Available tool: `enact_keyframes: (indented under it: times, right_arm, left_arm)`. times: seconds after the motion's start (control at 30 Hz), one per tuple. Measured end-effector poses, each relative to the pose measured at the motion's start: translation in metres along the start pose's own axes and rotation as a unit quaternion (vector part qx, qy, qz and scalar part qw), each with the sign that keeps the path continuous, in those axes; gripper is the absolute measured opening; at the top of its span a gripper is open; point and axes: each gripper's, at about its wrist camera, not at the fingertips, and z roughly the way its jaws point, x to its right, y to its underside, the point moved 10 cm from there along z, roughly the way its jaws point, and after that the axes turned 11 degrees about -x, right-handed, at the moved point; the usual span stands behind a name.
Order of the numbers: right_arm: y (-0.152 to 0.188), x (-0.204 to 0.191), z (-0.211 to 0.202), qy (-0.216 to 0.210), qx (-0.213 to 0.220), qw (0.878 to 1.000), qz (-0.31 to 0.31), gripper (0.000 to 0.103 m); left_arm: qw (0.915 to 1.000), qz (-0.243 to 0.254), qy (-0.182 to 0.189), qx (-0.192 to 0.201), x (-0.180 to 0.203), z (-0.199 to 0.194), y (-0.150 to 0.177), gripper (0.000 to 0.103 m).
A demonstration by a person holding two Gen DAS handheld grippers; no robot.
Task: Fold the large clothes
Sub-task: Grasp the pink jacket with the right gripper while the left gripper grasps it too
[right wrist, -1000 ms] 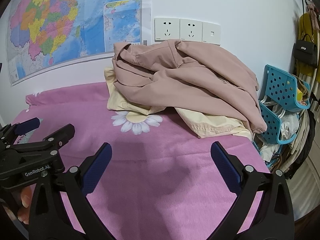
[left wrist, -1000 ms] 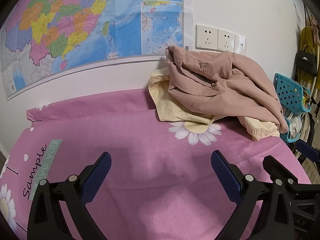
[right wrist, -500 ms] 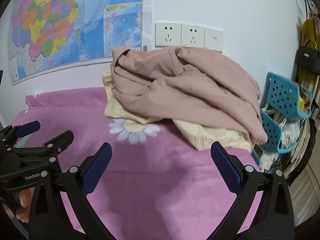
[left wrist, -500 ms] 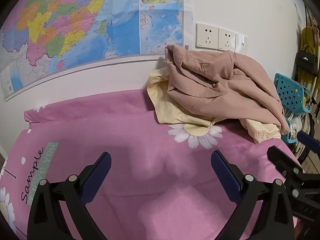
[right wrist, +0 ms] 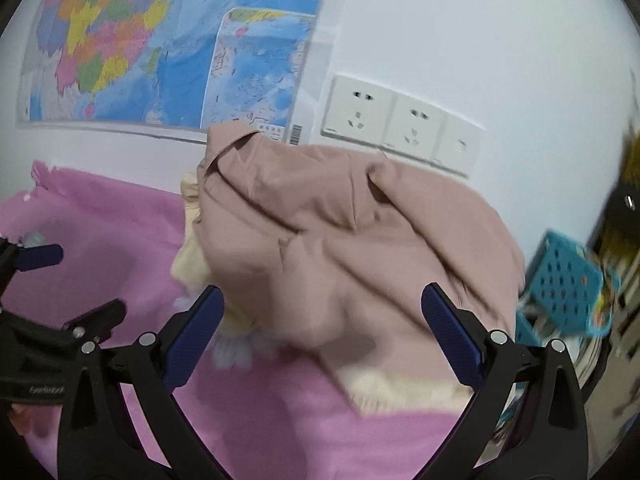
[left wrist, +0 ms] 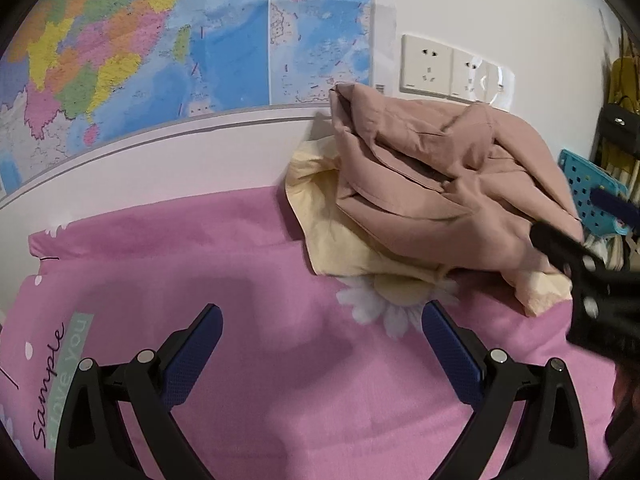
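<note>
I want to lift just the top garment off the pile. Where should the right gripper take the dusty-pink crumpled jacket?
Probably the near lower hem of the dusty-pink crumpled jacket, from the front. That edge drapes loose over the pale yellow garment, right ahead of the open right gripper, so pinching shallowly there should avoid catching the yellow layer.

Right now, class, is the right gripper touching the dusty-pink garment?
Cannot tell. In the right wrist view the right gripper has open jaws framing the dusty-pink garment, but blur hides any gap. The left wrist view only shows them overlapping.
</note>
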Motion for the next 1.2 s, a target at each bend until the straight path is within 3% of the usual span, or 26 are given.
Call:
enact_keyframes:
  times: [0.2, 0.27, 0.43, 0.47, 0.5, 0.57, 0.6, 0.7, 0.8, 0.97, 1.03, 1.1, 1.2]
  right_arm:
    - [-0.056, -0.008, 0.037, 0.061, 0.034, 0.991, -0.110, 0.097]
    - [-0.067, -0.019, 0.047, 0.053, 0.044, 0.985, -0.161, 0.097]
    - [-0.063, -0.050, 0.088, 0.095, 0.027, 0.932, -0.349, 0.096]
    - [-0.062, -0.048, 0.099, 0.107, 0.018, 0.922, -0.371, 0.090]
    - [-0.064, -0.043, 0.105, 0.115, 0.009, 0.922, -0.369, 0.069]
    - [-0.066, -0.029, 0.112, 0.090, -0.026, 0.934, -0.345, 0.052]
    - [-0.070, -0.020, 0.108, 0.068, -0.029, 0.942, -0.326, 0.037]
    - [-0.090, 0.012, 0.081, 0.033, -0.018, 0.966, -0.254, 0.014]
    - [-0.122, 0.051, 0.037, -0.006, 0.036, 0.987, -0.157, 0.011]
    - [-0.159, 0.103, -0.015, -0.016, 0.089, 0.994, -0.068, 0.011]
    - [-0.168, 0.123, -0.031, -0.043, 0.102, 0.993, -0.031, 0.011]
    - [-0.173, 0.132, -0.044, -0.044, 0.110, 0.993, -0.020, 0.010]
    - [-0.171, 0.138, -0.051, -0.055, 0.110, 0.992, -0.008, 0.010]
  left_arm:
    - [0.9996, 0.005, -0.012, -0.027, -0.007, 0.027, -0.014, 0.096]
    - [0.9995, 0.004, -0.011, -0.028, -0.010, 0.034, -0.020, 0.096]
    - [0.9996, 0.002, -0.009, -0.026, -0.018, 0.047, -0.029, 0.096]
    - [0.9996, 0.001, -0.008, -0.028, -0.019, 0.051, -0.030, 0.096]
    - [0.9995, 0.001, -0.008, -0.030, -0.020, 0.053, -0.031, 0.096]
    - [0.9995, 0.003, -0.008, -0.032, -0.022, 0.058, -0.032, 0.096]
    - [0.9995, 0.004, -0.006, -0.032, -0.023, 0.060, -0.034, 0.096]
    - [0.9996, 0.017, 0.006, -0.020, -0.023, 0.063, -0.040, 0.096]
    - [0.9985, 0.042, 0.035, 0.002, -0.013, 0.063, -0.051, 0.096]
    - [0.9816, 0.106, 0.148, 0.058, 0.019, 0.047, -0.065, 0.096]
    - [0.9769, 0.113, 0.166, 0.071, 0.025, 0.043, -0.069, 0.096]
    - [0.9668, 0.137, 0.194, 0.094, 0.040, 0.029, -0.069, 0.096]
    - [0.9446, 0.194, 0.241, 0.110, 0.074, 0.012, -0.060, 0.096]
